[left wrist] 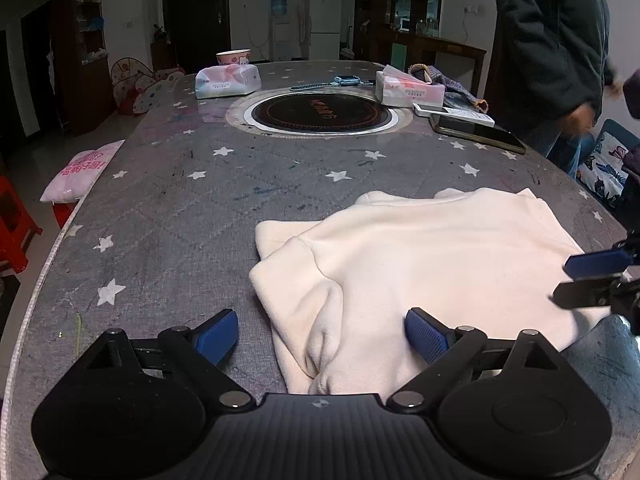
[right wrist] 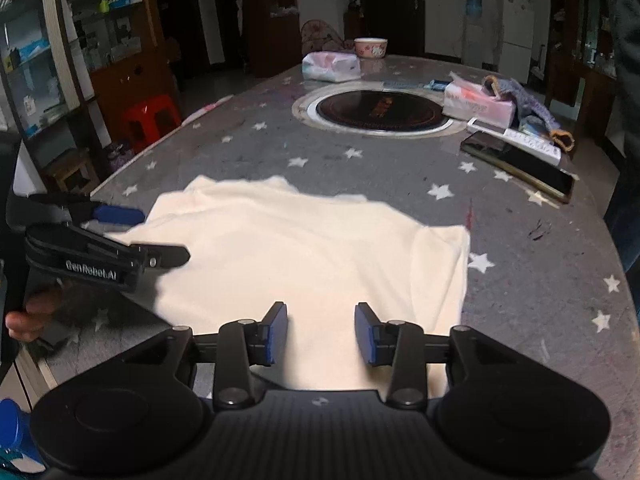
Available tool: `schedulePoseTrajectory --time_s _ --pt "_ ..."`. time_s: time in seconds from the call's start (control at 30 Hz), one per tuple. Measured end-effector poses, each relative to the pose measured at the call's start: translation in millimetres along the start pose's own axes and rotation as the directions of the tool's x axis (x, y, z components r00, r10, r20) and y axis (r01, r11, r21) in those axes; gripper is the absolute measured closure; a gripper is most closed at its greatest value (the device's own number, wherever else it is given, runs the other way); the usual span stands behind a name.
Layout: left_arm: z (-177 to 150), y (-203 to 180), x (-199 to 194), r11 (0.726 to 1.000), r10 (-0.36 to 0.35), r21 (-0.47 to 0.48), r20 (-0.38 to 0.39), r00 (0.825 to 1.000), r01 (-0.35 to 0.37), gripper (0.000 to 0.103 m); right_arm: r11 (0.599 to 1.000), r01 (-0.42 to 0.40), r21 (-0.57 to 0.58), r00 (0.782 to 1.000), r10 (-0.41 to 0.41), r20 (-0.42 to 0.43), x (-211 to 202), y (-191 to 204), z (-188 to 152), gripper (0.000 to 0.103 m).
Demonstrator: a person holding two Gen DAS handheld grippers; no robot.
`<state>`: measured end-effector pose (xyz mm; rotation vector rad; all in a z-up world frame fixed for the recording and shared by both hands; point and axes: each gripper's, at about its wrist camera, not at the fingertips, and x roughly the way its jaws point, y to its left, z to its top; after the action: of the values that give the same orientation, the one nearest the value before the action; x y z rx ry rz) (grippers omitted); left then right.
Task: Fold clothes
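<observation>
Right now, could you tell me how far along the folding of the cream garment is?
Done: the cream fleece garment lies on the grey star-print table with its sides folded in. In hand: nothing; the left gripper is open over its near edge, and the right gripper is open above it. Left: probably a final fold.

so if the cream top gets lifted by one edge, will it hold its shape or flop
Probably flop: the top lies in soft rolls and creases near the left tongs, so it looks limp. Its fuzzy surface suggests it is light and grippy, not slippery. Pushed along the table, it would likely bunch up rather than slide flat.
</observation>
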<state>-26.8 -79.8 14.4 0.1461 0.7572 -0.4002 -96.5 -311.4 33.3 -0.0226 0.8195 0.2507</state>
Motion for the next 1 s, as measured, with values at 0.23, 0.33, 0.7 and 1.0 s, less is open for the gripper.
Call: schedulePoseTrajectory --time_s 0.23,0.33,0.7,1.0 --pt "-0.4 1.0 0.3 1.000 -0.003 -0.008 0.000 1.000 0.003 0.009 1.000 0.005 0.008 1.000 -0.005 -0.013 3.4 -3.5 -4.3 0.065" --pt "-0.5 1.4 0.0 1.000 -0.003 -0.010 -0.001 1.000 0.003 0.009 1.000 0.007 0.012 1.000 -0.007 -0.012 3.2 -3.9 -4.9 0.065" --pt "-1.1 2.5 0.7 1.000 -0.006 -0.021 -0.004 1.000 0.006 0.008 1.000 0.010 0.010 1.000 -0.009 -0.014 2.5 -5.1 -3.8 0.064" --pt "-1.5 3.1 0.4 1.000 -0.009 -0.024 -0.006 1.000 0.009 0.008 1.000 0.018 0.006 1.000 -0.018 -0.015 2.2 -3.8 -3.0 0.064"
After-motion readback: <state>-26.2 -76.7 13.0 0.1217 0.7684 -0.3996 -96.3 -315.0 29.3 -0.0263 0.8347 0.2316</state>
